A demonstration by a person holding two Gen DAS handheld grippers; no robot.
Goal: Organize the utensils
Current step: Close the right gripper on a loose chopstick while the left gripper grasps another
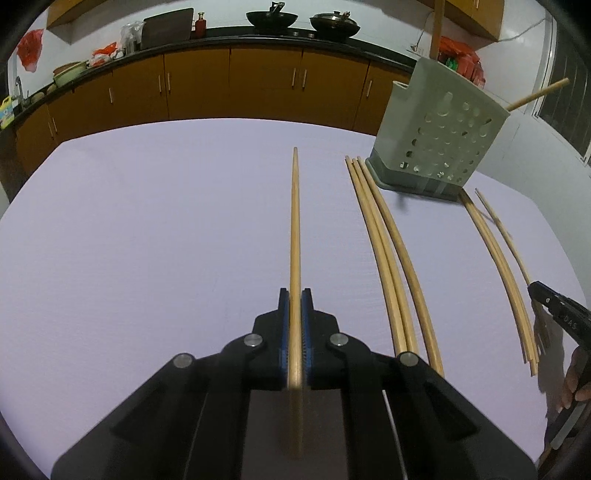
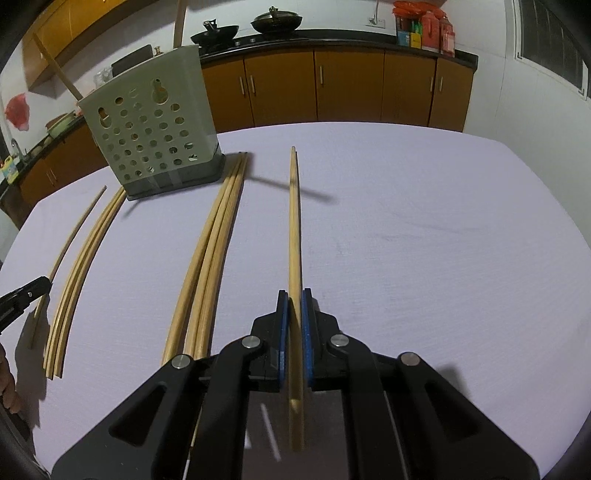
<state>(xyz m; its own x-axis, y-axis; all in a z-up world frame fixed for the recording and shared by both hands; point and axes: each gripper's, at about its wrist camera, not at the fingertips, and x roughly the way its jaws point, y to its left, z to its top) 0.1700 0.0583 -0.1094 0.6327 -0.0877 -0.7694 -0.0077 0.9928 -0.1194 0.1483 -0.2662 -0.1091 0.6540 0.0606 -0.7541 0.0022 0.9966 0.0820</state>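
Observation:
My left gripper (image 1: 294,295) is shut on a wooden chopstick (image 1: 295,229) that points straight ahead above the lilac table. My right gripper (image 2: 294,295) is shut on another chopstick (image 2: 294,221), also pointing ahead. A grey-green perforated utensil holder (image 1: 439,136) stands at the far right in the left wrist view and at the far left in the right wrist view (image 2: 155,129); two chopsticks stick out of its top. Loose chopsticks lie on the table in two bundles (image 1: 391,258) (image 1: 498,266), also seen in the right wrist view (image 2: 210,251) (image 2: 74,280).
The table has a lilac cloth (image 1: 147,240). Behind it runs a counter with brown cabinets (image 1: 229,81), woks (image 1: 271,18) and jars. The other gripper's tip shows at the right edge (image 1: 554,314) and, in the right wrist view, at the left edge (image 2: 22,299).

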